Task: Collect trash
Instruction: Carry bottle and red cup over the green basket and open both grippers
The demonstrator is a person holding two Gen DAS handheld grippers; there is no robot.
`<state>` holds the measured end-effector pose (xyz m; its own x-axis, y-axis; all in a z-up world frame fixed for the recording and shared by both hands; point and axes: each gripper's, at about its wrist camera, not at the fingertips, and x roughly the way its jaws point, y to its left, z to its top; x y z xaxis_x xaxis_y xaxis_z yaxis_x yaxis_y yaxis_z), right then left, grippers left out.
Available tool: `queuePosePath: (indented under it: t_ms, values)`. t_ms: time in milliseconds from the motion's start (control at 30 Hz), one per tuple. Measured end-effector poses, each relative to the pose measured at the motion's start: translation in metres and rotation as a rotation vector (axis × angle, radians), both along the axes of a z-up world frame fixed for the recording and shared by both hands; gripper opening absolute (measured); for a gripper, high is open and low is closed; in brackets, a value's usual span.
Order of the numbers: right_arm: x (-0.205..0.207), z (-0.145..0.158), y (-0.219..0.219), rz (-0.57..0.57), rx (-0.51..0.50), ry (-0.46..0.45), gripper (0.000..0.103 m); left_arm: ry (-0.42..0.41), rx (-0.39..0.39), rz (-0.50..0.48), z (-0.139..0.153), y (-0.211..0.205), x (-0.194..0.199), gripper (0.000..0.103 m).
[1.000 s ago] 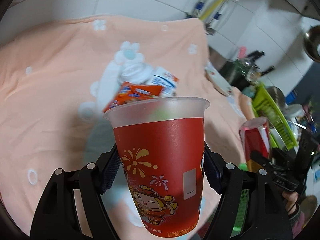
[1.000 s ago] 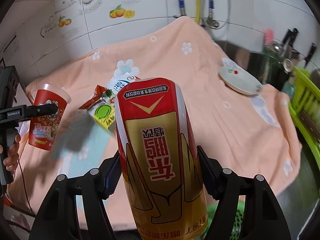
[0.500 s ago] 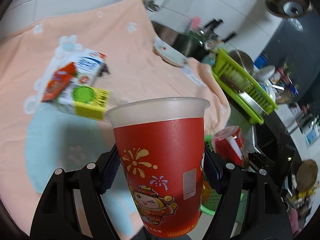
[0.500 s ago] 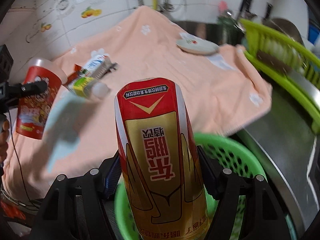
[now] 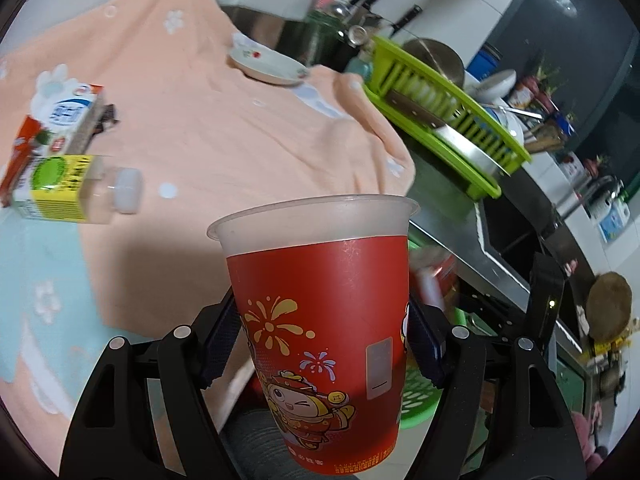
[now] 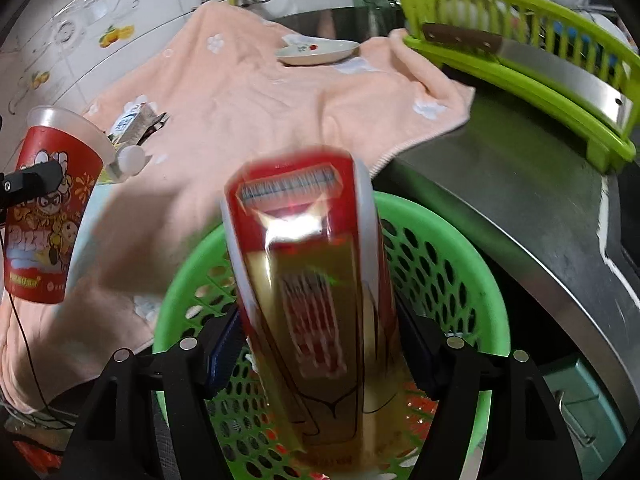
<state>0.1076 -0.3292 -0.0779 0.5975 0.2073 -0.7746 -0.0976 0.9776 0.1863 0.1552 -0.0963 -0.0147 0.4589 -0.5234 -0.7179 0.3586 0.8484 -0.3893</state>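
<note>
My left gripper (image 5: 324,344) is shut on a red plastic cup (image 5: 320,312) with a frosted rim, held upright beyond the cloth's near edge. My right gripper (image 6: 318,344) has its pads against a red and gold drink can (image 6: 308,280) and hangs over the green mesh basket (image 6: 440,264). The can looks blurred while the fingers (image 6: 224,344) are sharp. The same cup (image 6: 48,208) shows at the left of the right wrist view. On the peach cloth (image 5: 224,140) lie a milk carton (image 5: 68,114), a yellow-labelled bottle (image 5: 60,188) and an orange wrapper (image 5: 18,152).
A white plate (image 5: 268,66) sits at the cloth's far edge. A lime dish rack (image 6: 520,68) holding a cleaver (image 6: 560,68) stands on the steel counter (image 6: 540,216) to the right. Knives and jars stand by the wall behind.
Both grippers swung right, away from the cloth. The right one sank from over the cloth to over the green basket, and its can has gone blurred. The cup stays gripped.
</note>
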Motion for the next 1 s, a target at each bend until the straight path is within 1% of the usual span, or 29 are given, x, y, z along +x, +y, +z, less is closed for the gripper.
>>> queuePosePath:
  t_ms: [133, 267, 567, 767, 933, 1000]
  values:
    - [-0.007, 0.002, -0.011, -0.021, 0.013, -0.012, 0.072, 0.018, -0.001, -0.029, -0.009, -0.02, 0.0, 0.073]
    - [-0.014, 0.007, -0.02, -0.038, 0.017, -0.028, 0.072, 0.039, -0.001, -0.052, -0.018, -0.037, 0.001, 0.073]
    - [-0.032, 0.017, -0.028, -0.049, -0.018, -0.07, 0.074, 0.066, 0.022, -0.1, -0.033, -0.067, 0.0, 0.074]
    - [-0.037, 0.02, -0.03, -0.05, -0.013, -0.082, 0.075, 0.078, 0.026, -0.117, -0.037, -0.073, -0.002, 0.076]
    - [-0.041, 0.022, -0.029, -0.05, -0.009, -0.088, 0.075, 0.089, 0.031, -0.126, -0.038, -0.07, -0.005, 0.078]
    - [-0.041, 0.024, -0.027, -0.048, -0.009, -0.09, 0.075, 0.09, 0.035, -0.127, -0.038, -0.067, -0.005, 0.081]
